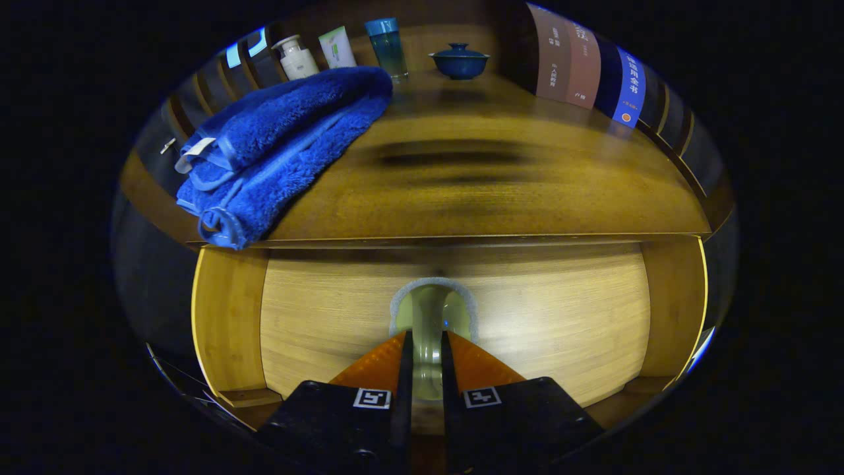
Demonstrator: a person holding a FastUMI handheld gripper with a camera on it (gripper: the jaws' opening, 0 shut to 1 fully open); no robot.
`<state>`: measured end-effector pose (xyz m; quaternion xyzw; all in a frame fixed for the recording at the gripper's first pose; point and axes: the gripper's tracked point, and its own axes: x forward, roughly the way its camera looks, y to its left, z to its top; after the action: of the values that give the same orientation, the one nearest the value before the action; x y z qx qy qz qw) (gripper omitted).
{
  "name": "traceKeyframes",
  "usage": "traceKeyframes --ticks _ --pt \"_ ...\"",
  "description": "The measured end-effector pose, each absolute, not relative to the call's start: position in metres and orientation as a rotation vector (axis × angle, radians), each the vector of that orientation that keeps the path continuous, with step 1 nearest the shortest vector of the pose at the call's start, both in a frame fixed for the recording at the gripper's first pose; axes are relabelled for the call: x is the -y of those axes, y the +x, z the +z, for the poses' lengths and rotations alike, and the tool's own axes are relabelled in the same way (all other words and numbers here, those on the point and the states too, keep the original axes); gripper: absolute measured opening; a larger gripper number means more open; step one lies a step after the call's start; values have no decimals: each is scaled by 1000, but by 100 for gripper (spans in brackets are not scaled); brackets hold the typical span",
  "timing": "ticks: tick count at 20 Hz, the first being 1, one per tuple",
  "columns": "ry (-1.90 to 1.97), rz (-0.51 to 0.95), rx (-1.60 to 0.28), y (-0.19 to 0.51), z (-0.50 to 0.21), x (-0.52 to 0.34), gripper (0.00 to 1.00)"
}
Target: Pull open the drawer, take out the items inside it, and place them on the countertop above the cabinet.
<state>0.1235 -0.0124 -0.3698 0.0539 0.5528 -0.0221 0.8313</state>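
The wooden drawer front (560,316) stands just under the front edge of the countertop (494,191). At its middle is a pale metallic handle (428,310) set in a grey ring. My gripper (426,343) is at that handle with its two fingers close together, one pressing on each side of the handle's stem. The inside of the drawer is hidden behind its front. A folded blue towel (283,145) lies on the countertop's left side and hangs a little over the front edge.
Along the back of the countertop stand a white pump bottle (297,58), a white tube (337,47), a teal cup (388,46) and a blue lidded bowl (459,61). Upright books (587,66) stand at the right. Wooden side panels (227,316) flank the drawer.
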Motion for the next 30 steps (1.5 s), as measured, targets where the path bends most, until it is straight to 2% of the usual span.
traceKeyframes --ticks 5,6,10,11,15,17,19,21,25,30 --pt "115 -44 -1101 115 -349 16 25" --pt "115 -42 -1119 114 -352 16 22" --pt "107 -61 -1118 119 -355 18 18" --pt "98 -67 -1120 117 -355 19 22" --pt "105 -57 -1124 119 -354 16 48" --pt "100 -47 -1127 119 -358 13 48" --pt "78 -49 -1163 116 -370 12 56" --pt "72 -48 -1201 112 -380 10 55" --pt "59 -45 -1206 111 -382 12 18" --pt "74 -10 -1163 107 -369 6 18"
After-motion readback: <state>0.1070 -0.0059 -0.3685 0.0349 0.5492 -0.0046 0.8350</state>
